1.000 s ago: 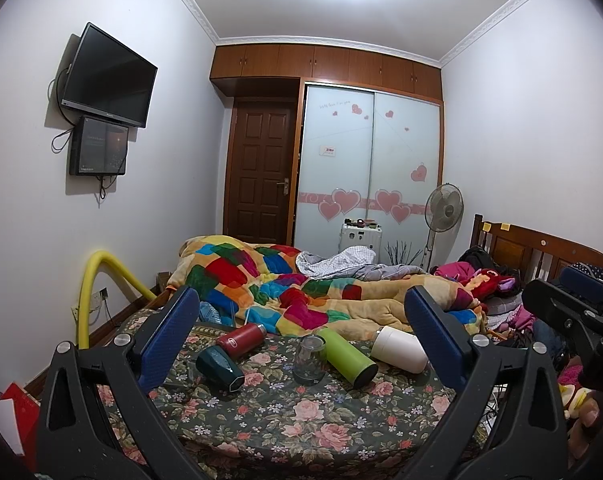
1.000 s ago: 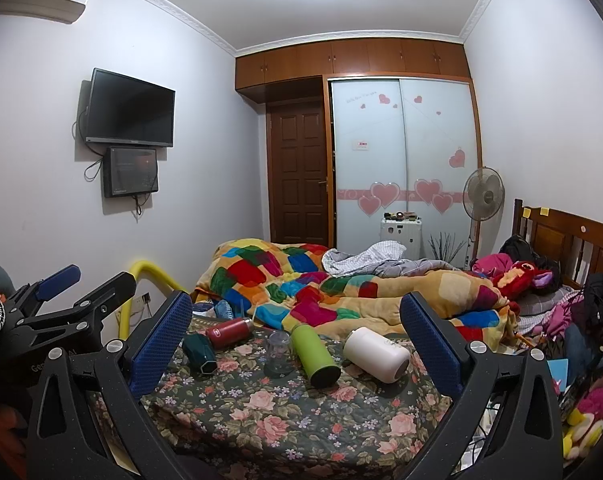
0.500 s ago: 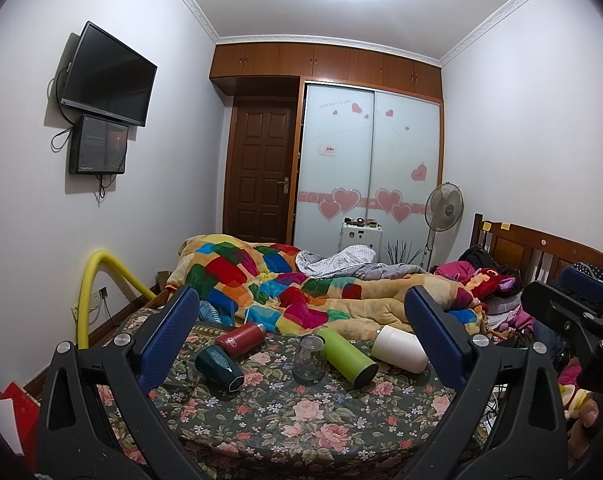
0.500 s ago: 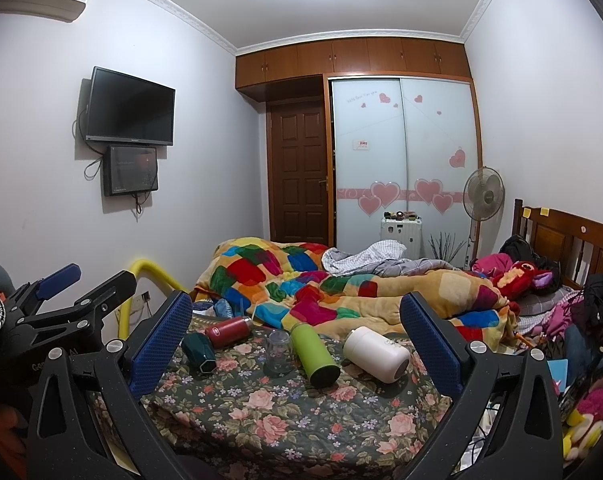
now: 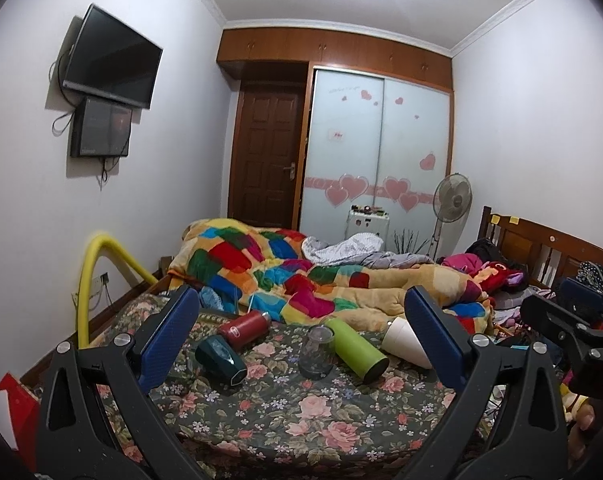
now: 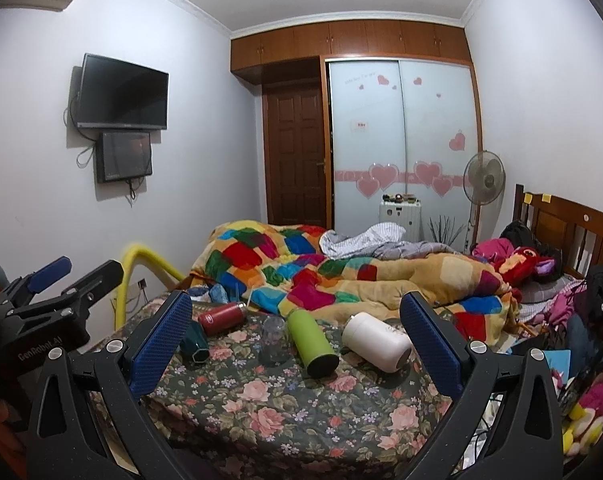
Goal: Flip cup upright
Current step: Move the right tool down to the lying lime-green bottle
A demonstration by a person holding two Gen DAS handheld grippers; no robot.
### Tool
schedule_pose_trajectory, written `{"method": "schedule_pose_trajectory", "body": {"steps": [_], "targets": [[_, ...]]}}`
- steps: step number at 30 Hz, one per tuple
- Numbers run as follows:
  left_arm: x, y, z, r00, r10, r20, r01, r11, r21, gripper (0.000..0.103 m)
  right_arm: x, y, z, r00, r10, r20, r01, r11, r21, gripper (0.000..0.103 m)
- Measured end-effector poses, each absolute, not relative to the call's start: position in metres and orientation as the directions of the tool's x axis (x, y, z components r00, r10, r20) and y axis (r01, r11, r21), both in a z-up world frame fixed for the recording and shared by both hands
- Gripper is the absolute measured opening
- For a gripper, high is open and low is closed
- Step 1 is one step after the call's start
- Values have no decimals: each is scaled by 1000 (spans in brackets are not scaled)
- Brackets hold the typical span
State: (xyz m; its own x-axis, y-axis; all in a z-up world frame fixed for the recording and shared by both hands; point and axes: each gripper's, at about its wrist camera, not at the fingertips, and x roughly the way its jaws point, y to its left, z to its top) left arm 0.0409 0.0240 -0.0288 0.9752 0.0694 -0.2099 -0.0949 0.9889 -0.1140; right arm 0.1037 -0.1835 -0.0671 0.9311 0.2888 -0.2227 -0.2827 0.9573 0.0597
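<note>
Nothing done yet: left tongs (image 5: 301, 332) and right tongs (image 6: 295, 332) both gape wide, empty, well short of the cups on the floral desk (image 5: 285, 412); all flipping remains.

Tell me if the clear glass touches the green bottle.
Cannot tell. In both wrist views the clear glass overlaps the green bottle; neither shows contact or a gap plainly.
</note>
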Motion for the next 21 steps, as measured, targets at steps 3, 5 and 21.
{"method": "schedule_pose_trajectory", "body": {"steps": [3, 5, 21], "targets": [[58, 30, -39, 964, 88, -250, -122, 984, -126, 103, 118, -185, -75, 921, 286, -263, -279, 958, 61, 103], [69, 35, -46, 955, 98, -281, -139, 982, -131, 103, 133, -185, -84, 913, 275, -300, -271, 961, 57, 103], [158, 64, -128, 831, 127, -541, -221, 969, -112, 103, 285, -158, -169, 704, 265, -659, -339, 941, 17, 103]]}}
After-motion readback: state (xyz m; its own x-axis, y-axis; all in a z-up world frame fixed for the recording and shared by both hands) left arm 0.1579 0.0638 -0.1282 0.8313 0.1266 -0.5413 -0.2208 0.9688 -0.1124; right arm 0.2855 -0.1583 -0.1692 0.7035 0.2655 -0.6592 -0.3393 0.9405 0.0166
